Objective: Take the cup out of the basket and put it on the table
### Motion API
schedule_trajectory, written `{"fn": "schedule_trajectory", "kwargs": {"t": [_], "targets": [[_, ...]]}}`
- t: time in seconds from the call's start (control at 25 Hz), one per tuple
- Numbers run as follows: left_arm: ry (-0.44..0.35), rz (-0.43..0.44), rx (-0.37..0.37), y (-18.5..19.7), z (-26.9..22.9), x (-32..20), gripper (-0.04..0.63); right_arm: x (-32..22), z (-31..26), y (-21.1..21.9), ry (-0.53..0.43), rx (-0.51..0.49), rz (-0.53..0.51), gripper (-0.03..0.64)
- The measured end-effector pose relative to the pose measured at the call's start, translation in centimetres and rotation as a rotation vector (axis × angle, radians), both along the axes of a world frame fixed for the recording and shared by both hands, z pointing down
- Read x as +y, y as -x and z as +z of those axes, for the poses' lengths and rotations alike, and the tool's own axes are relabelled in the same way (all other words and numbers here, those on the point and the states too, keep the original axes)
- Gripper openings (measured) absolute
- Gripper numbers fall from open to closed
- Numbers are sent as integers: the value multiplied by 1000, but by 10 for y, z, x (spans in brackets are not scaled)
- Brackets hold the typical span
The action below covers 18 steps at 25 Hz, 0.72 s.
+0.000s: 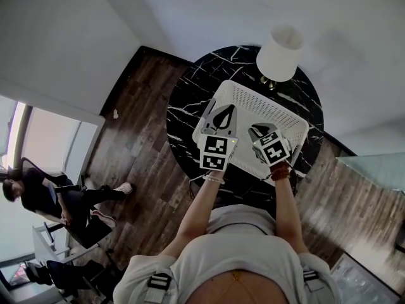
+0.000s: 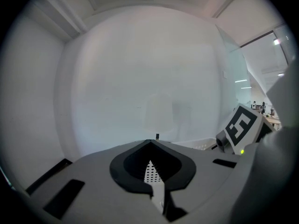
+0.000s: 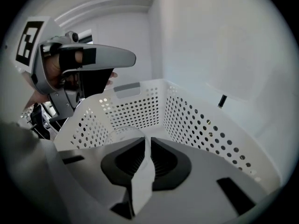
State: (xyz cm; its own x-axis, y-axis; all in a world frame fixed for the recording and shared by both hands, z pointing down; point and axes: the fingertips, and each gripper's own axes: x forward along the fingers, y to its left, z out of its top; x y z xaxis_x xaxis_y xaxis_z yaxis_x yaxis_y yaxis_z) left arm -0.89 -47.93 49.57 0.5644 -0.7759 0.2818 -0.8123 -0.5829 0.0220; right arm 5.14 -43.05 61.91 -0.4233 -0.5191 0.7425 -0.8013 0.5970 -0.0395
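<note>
Right gripper [image 3: 144, 141] clamped on clear cup [image 3: 122, 130] rim inside white basket [image 3: 187, 120], walls close around. Left gripper [image 2: 152, 143] closed, empty. Open room on table [image 1: 183, 106] along left edge; lamp [image 1: 278, 54] at far edge.

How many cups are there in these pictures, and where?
1. A clear cup sits inside the white basket, its rim between the right gripper's tongs. Others could be hidden from view.
</note>
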Motion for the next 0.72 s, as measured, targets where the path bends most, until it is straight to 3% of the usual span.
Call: {"fn": "schedule_trajectory", "kwargs": {"t": [0.72], "targets": [[-4, 14, 20, -9, -4, 10, 5, 6, -59, -10, -92, -8, 11, 43]]}}
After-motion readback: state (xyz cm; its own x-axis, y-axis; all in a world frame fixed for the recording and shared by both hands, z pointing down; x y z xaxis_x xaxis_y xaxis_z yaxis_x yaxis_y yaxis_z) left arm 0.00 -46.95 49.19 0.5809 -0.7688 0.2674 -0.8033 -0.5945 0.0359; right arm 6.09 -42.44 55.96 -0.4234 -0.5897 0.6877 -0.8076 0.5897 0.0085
